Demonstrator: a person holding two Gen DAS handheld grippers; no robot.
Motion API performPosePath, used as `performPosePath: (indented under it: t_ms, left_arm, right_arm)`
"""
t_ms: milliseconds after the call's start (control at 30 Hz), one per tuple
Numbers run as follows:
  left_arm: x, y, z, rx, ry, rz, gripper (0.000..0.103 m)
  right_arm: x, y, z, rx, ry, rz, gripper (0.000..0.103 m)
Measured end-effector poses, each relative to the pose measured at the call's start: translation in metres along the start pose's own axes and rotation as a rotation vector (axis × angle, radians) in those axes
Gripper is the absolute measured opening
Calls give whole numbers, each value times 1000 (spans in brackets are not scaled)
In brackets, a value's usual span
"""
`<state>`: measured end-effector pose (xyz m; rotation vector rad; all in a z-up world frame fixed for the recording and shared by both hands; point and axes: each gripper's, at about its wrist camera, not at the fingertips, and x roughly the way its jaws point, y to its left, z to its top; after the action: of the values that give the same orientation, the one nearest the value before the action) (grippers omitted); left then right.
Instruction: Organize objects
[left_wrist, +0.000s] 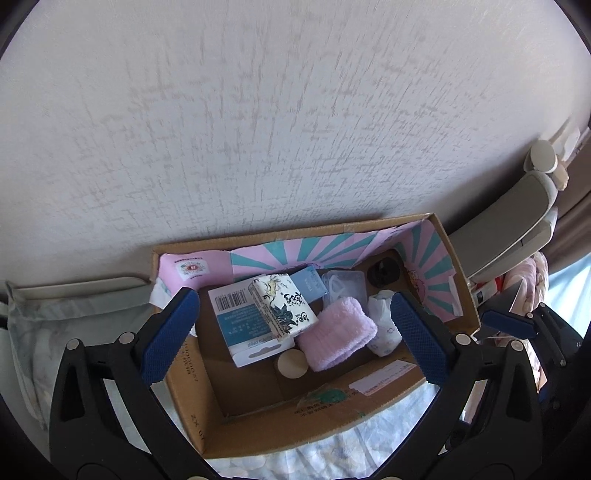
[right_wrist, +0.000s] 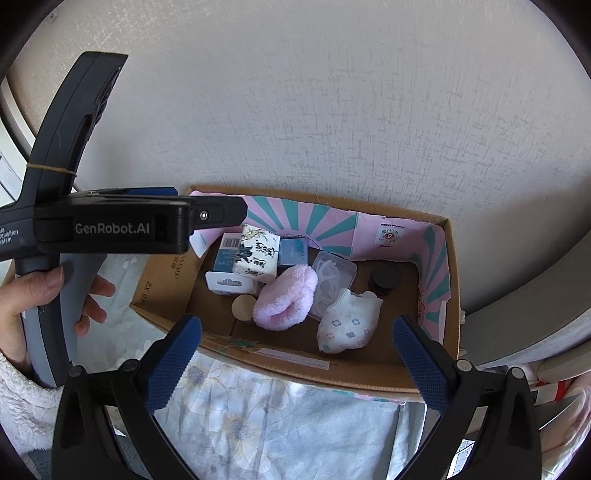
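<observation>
Both grippers hang over the cardboard box (right_wrist: 448, 295) with fingers spread wide — the left gripper (left_wrist: 295, 332) and the right gripper (right_wrist: 295, 365) grip nothing. Inside lie a tissue pack (right_wrist: 257, 253), a pink cloth roll (right_wrist: 286, 297) and a flowered sock (right_wrist: 349, 325) — all touching.

"GenRobot.AI" showing in white on the black body of the left tongs (right_wrist: 110, 229). "SUPER DEER" printing upside down on the white-and-blue card package (left_wrist: 243, 325), barcode sitting at its far end, digits too small. "ZX 07" reading on the cardboard box (left_wrist: 199, 424) wall, also (right_wrist: 147, 291). Black calligraphy running on the tissue pack (left_wrist: 284, 306), not readable.
</observation>
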<state>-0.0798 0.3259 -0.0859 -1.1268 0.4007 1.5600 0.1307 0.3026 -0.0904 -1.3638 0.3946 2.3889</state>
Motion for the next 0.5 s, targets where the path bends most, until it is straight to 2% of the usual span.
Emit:
performPosePath:
  t_ms: [233,500]
  left_arm:
    - [-50,1,-1,10,-80,-15,103]
    - [-132,11,-20,5,-206,-21,103]
  right_arm:
    - [-35,14,3,36,-56,5,103]
    - [-87,40,8,67,-136,-59,103]
